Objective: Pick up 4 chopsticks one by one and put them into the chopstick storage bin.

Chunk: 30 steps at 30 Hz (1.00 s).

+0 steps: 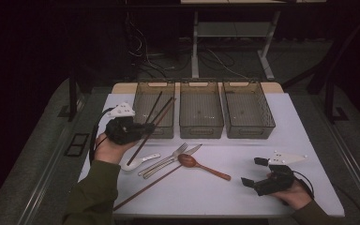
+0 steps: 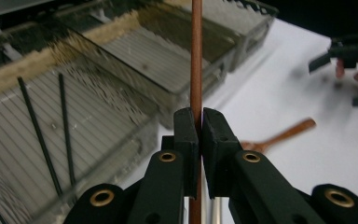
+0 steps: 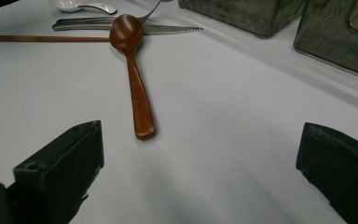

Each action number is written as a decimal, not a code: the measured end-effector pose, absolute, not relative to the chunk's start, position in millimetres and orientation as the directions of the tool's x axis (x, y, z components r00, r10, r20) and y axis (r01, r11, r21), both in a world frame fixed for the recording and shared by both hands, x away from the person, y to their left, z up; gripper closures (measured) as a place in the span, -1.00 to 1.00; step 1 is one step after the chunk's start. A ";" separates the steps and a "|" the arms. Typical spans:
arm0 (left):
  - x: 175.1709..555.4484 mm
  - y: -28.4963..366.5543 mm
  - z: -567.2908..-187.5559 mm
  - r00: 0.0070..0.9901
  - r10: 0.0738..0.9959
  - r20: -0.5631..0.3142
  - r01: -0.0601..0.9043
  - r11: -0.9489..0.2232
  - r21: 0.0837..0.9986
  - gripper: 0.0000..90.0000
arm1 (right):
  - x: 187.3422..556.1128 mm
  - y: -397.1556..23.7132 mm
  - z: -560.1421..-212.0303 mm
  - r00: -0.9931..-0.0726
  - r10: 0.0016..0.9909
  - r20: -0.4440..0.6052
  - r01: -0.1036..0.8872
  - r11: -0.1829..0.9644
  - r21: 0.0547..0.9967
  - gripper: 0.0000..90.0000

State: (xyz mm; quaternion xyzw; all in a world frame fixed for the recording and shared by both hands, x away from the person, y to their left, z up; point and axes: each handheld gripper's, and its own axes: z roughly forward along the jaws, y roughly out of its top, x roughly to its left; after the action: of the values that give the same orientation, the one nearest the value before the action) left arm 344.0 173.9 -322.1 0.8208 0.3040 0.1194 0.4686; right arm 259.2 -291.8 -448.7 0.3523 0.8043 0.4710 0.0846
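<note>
White tabletop (image 1: 262, 140), dark room; left tool (image 1: 151, 126) gripping chopstick (image 2: 196, 56), right tool (image 1: 254, 171) wide.

Chopstick (image 1: 143, 140) in left claw (image 1: 146, 128)

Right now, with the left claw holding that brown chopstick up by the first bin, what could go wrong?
1. The left claw pinches the brown chopstick on a narrow line, so the long stick could pivot or slip.
2. Its raised tip reaches over the left bin, where two black chopsticks already lie; it might catch the rim.
3. Its lower end hangs near the white spoon and could knock it.
</note>
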 end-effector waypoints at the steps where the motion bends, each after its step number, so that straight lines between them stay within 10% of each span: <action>1: 348.4 173.4 -320.6 0.783 0.616 -0.088 0.390 -0.375 0.841 0.88 | 259.9 -291.9 -449.1 -0.740 0.646 0.186 0.476 0.308 0.824 -0.99; 30: 463.1 169.3 -311.6 0.644 0.759 -0.094 0.420 -0.249 0.872 0.88 | 259.1 -293.1 -448.9 -0.739 0.644 0.196 0.484 0.305 0.820 -0.99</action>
State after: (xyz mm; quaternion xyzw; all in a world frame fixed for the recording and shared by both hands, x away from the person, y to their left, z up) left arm 463.1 169.3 -311.6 0.7703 0.3828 0.1769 0.4783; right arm 259.1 -293.1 -448.9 0.3509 0.8034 0.4736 0.0847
